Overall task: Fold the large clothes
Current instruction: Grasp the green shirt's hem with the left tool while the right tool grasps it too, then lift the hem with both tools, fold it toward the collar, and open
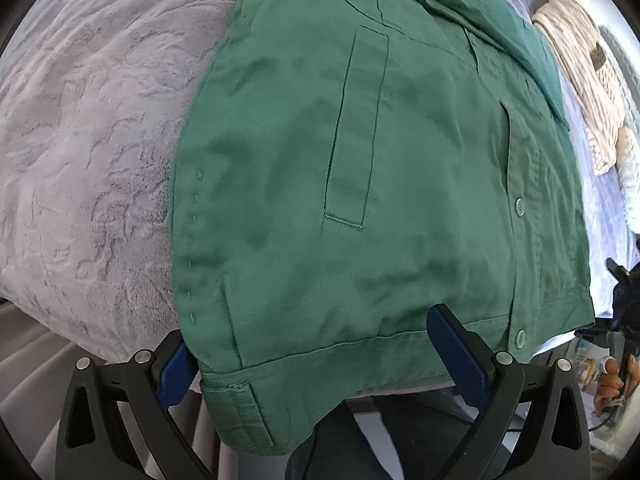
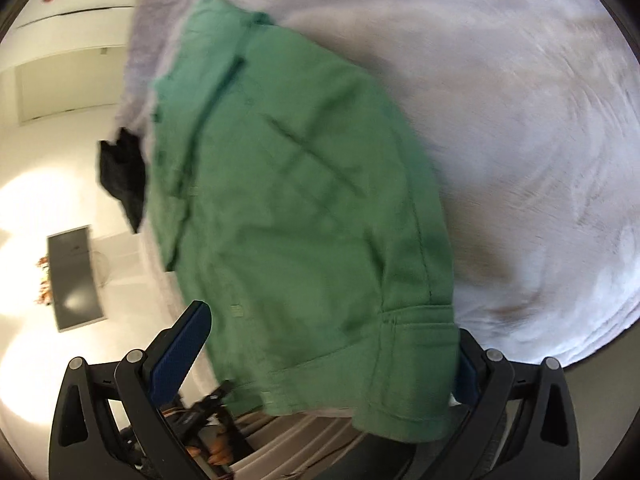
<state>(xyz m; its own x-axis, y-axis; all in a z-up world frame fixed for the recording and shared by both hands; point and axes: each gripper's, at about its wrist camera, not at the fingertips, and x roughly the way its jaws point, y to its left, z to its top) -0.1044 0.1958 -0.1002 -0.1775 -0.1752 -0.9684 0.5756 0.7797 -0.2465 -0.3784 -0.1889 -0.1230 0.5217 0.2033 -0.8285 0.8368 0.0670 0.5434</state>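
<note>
A green button-up jacket [image 1: 360, 168] lies on a lilac plush bed cover [image 1: 88, 152], its hem hanging over the near edge. My left gripper [image 1: 316, 360] is open, its blue-padded fingers [image 1: 456, 356] straddling the hem without closing on it. In the blurred right wrist view the same jacket [image 2: 304, 208] lies on the cover [image 2: 520, 120]. My right gripper [image 2: 320, 360] is open, its fingers [image 2: 180, 352] on either side of the jacket's hem corner.
A cream knitted garment [image 1: 580, 76] lies on the bed beyond the jacket. A black cloth [image 2: 124, 168] hangs at the bed's far edge. A grey mat [image 2: 74, 276] lies on the bright white floor. The person's hand [image 1: 616, 380] shows at right.
</note>
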